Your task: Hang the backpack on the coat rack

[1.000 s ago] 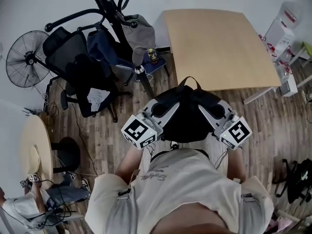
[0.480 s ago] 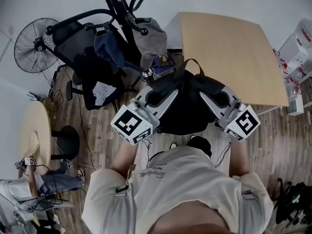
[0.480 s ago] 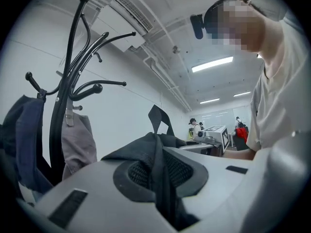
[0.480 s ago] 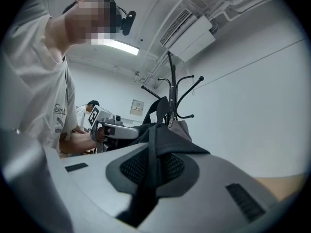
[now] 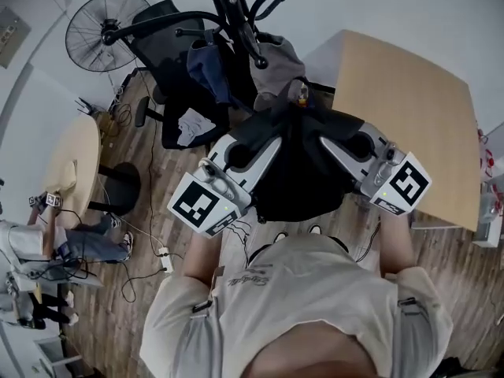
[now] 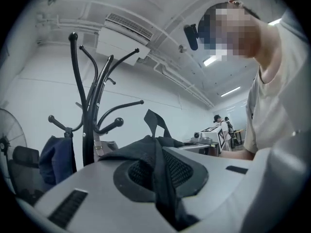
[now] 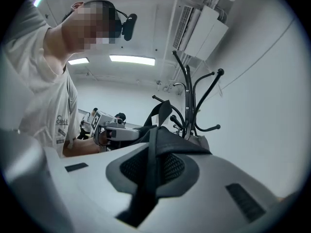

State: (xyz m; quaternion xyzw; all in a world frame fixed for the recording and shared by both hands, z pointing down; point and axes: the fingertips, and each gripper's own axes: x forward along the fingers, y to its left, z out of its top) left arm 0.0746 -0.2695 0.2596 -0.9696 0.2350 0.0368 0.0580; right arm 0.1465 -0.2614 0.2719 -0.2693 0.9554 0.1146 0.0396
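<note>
The black backpack (image 5: 298, 164) hangs in the air between my two grippers, in front of the person's chest. My left gripper (image 5: 262, 150) is shut on the fabric of its left side; the pinched black strap (image 6: 163, 178) runs between the jaws. My right gripper (image 5: 331, 150) is shut on the right side, with a black strap (image 7: 153, 171) clamped between its pads. The bag's top loop (image 6: 154, 123) stands up toward the black coat rack (image 5: 236, 10), whose curved hooks (image 6: 104, 74) rise just beyond the bag.
A grey cap (image 5: 277, 63) and a dark blue garment (image 5: 206, 68) hang on the rack. A black office chair (image 5: 169, 85) and a fan (image 5: 96, 30) stand to its left. A wooden table (image 5: 409, 109) is at the right, a small round table (image 5: 72, 164) at the left.
Both grippers have lifted the backpack and carried it toward the coat rack. The rack's pole now stands directly above the bag in the head view.
</note>
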